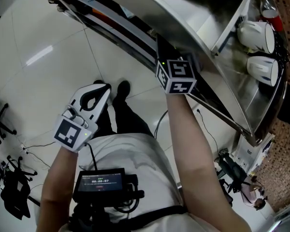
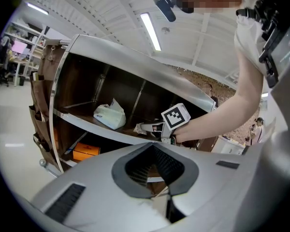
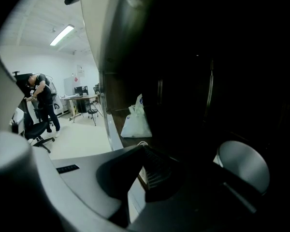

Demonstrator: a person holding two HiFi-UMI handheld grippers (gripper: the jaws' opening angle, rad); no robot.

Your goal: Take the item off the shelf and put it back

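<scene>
White bag (image 3: 135, 121) lies ahead of right tongs (image 3: 141, 147).

Open-plan office or lab, glossy white tiled floor (image 1: 38, 42) under a steel-framed brown shelf unit (image 2: 125, 57), ceiling strip light (image 2: 150, 30) above it, desks (image 3: 79, 98) and black swivel chair (image 3: 38, 129) beyond it.

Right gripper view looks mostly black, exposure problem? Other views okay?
Right gripper view: nearly black inside the shelf, bright outside it. Left gripper view: well lit, fisheye bends the shelf. Head view: sharp, glare streak on the floor.
</scene>
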